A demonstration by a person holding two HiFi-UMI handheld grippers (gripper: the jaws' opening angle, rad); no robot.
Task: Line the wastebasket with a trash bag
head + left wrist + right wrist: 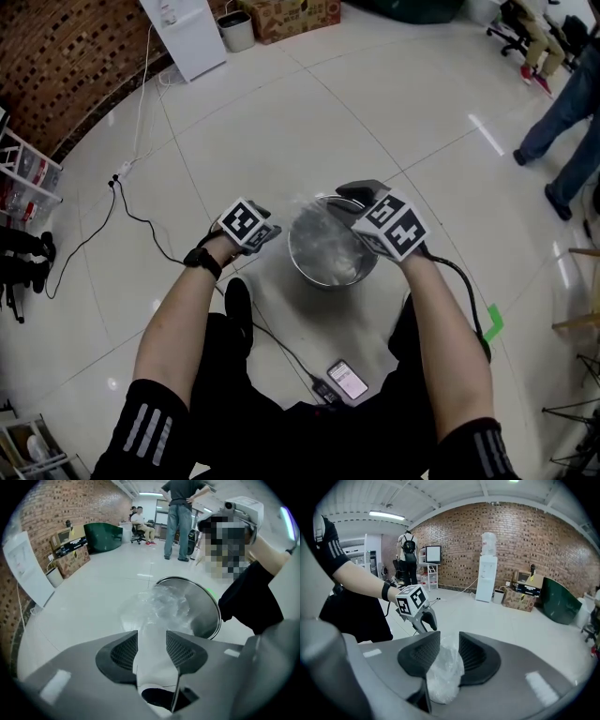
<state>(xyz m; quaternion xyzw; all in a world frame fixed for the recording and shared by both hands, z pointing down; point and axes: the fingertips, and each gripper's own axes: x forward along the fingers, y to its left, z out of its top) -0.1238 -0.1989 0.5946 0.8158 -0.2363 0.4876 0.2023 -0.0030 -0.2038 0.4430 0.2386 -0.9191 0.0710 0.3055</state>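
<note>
- Head view: the wastebasket [323, 279] stands on the floor, with the clear trash bag [328, 246] inside it. The left tool [270, 232] is at its left rim and the right tool [360, 201] at its right rim.
- Left gripper view: the jaws are clamped on bag film.
- Right gripper view: the jaws pinch bunched film.

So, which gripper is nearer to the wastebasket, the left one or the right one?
Right. The right gripper is over the wastebasket's rim, shut on the trash bag. The left gripper is just outside the rim, also gripping the bag.
</note>
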